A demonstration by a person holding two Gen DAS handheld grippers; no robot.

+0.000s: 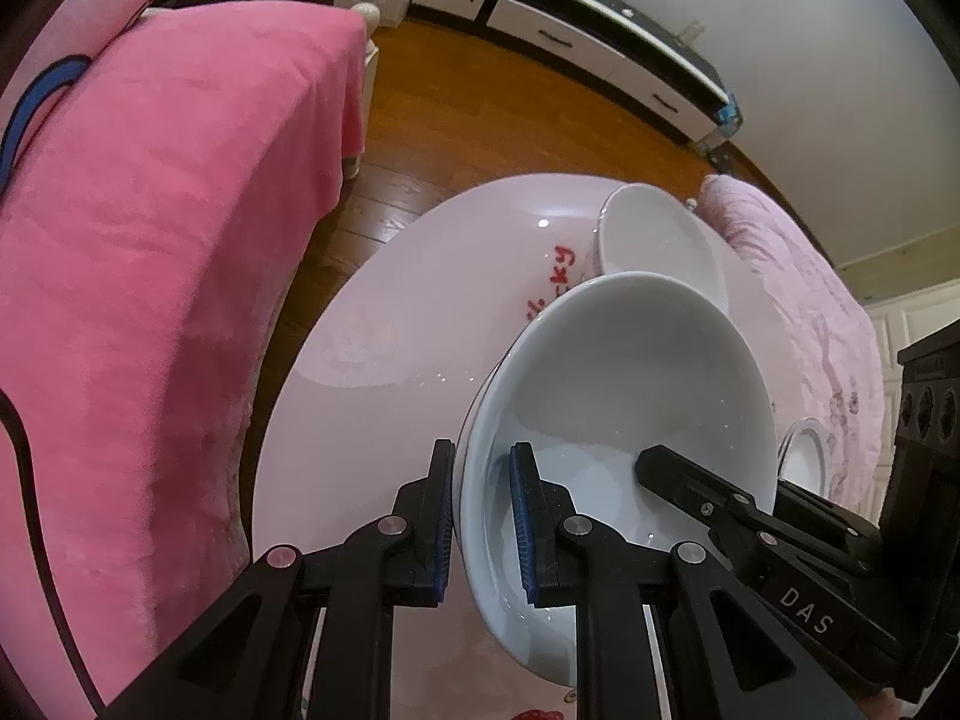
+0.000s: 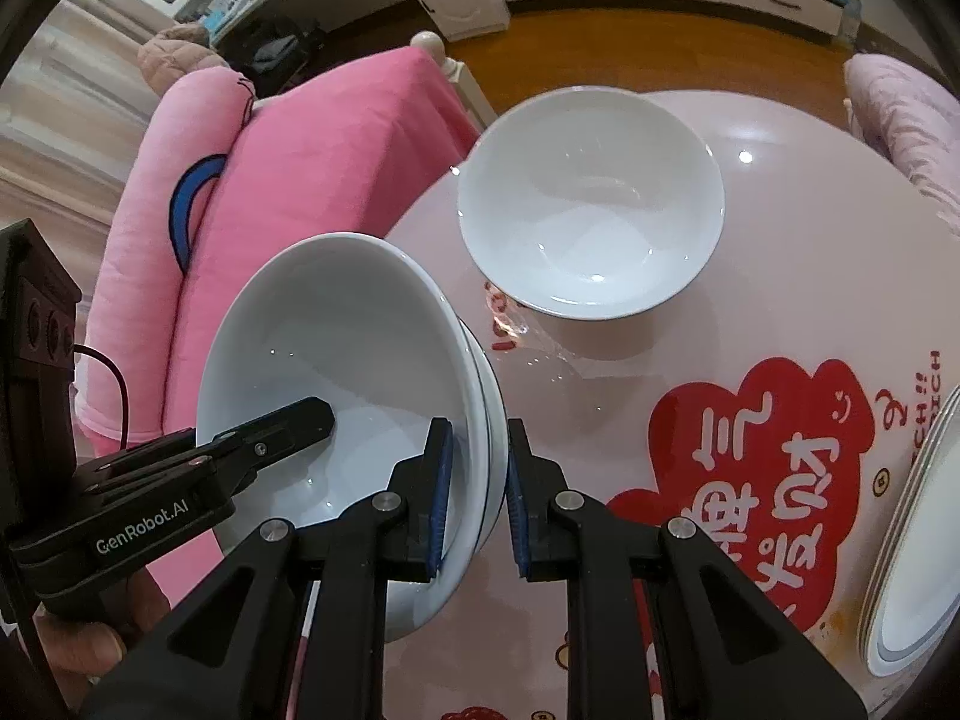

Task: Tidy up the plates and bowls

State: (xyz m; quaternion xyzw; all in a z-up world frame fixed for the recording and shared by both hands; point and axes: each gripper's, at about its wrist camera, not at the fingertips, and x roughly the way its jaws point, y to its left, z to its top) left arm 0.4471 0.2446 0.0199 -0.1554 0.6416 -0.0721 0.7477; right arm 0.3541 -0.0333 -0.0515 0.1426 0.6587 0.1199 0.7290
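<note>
A stack of two white bowls (image 1: 630,396) is held tilted above the pink round table (image 1: 408,324). My left gripper (image 1: 480,522) is shut on the stack's left rim. My right gripper (image 2: 477,498) is shut on the stack (image 2: 336,372) at its opposite rim, one finger inside, one outside. The right gripper's finger (image 1: 690,480) shows inside the bowl in the left wrist view; the left gripper's finger (image 2: 288,420) shows inside it in the right wrist view. A third white bowl (image 2: 591,204) sits upright on the table beyond; it also shows in the left wrist view (image 1: 660,240).
A stack of white plates (image 2: 918,540) sits at the table's right edge. A pink sofa (image 1: 150,240) runs along the left of the table. A pale pink padded chair (image 1: 798,300) stands at the far right. Wooden floor and white cabinets (image 1: 600,42) lie beyond.
</note>
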